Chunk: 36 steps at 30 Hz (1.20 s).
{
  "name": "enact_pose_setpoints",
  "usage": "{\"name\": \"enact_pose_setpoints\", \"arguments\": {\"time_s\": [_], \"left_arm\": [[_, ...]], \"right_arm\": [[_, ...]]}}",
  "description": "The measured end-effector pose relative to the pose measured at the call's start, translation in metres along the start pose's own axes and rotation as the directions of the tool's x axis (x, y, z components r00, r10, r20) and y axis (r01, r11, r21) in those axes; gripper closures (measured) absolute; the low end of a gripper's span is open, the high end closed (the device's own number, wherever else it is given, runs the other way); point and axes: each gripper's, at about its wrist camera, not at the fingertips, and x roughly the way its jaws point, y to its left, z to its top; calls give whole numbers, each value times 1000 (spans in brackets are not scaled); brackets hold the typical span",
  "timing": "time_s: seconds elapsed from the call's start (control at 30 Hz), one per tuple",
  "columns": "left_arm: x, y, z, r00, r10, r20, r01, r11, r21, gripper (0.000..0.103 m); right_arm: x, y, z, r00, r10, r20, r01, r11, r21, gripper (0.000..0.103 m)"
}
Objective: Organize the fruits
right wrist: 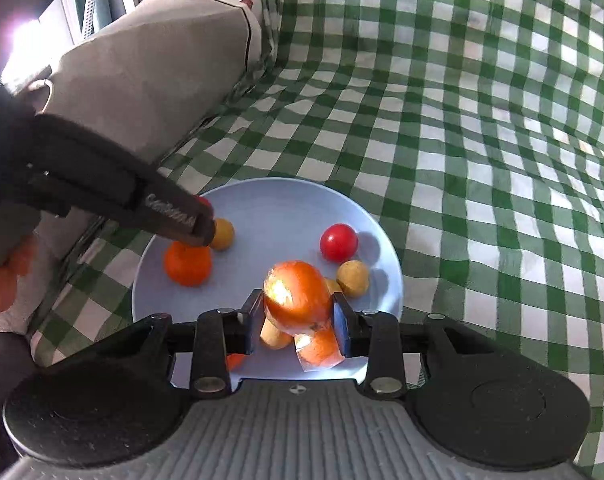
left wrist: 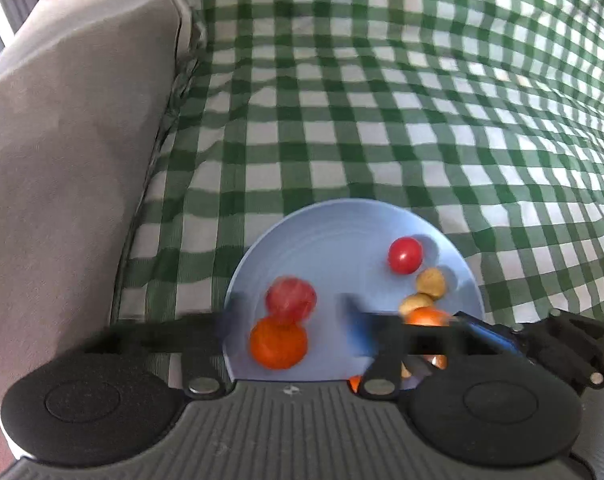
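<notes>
A light blue plate (left wrist: 334, 240) (right wrist: 277, 208) lies on a green checked cloth. On it are a red tomato (left wrist: 405, 255) (right wrist: 338, 242), tan round fruits (left wrist: 430, 282) (right wrist: 353, 278), an orange fruit (left wrist: 277, 342) (right wrist: 187, 264) and a blurred reddish fruit (left wrist: 290, 298). My right gripper (right wrist: 297, 316) is shut on a large orange fruit (right wrist: 297, 295) (left wrist: 426, 316) just above the plate's near side. My left gripper (left wrist: 289, 320) is open, its blurred fingers straddling the reddish and orange fruits; its tip (right wrist: 201, 224) shows in the right wrist view above the orange fruit.
A grey cushion (left wrist: 73, 152) (right wrist: 149, 68) stands left of the plate. The green checked cloth (left wrist: 422, 100) (right wrist: 482, 120) covers the seat and backrest beyond and to the right. A hand (right wrist: 1, 280) holds the left gripper at the far left.
</notes>
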Motion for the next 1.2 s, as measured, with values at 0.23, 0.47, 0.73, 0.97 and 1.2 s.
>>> {"name": "enact_pose_setpoints", "arguments": {"time_s": [0.23, 0.47, 0.73, 0.97, 1.2], "left_arm": [[-23, -6, -9, 999, 49, 4, -49, 998, 41, 0], [-68, -2, -36, 999, 49, -15, -49, 999, -9, 0], [-110, -8, -74, 996, 89, 7, -89, 996, -14, 0], [-133, -10, -94, 992, 116, 42, -116, 993, -6, 0], [-149, -10, -102, 989, 128, 68, -127, 992, -17, 0]], "right_arm": [[-18, -2, 0, 1000, -4, -14, 4, 1000, 0, 12], [-67, -1, -19, 999, -43, -19, 44, 998, 42, 3], [-118, 16, -46, 989, -143, 37, 142, 989, 26, 1], [-142, 21, -59, 983, -172, 66, 167, 984, 66, 1], [-156, 25, -64, 978, -185, 96, 178, 981, 76, 1]]}}
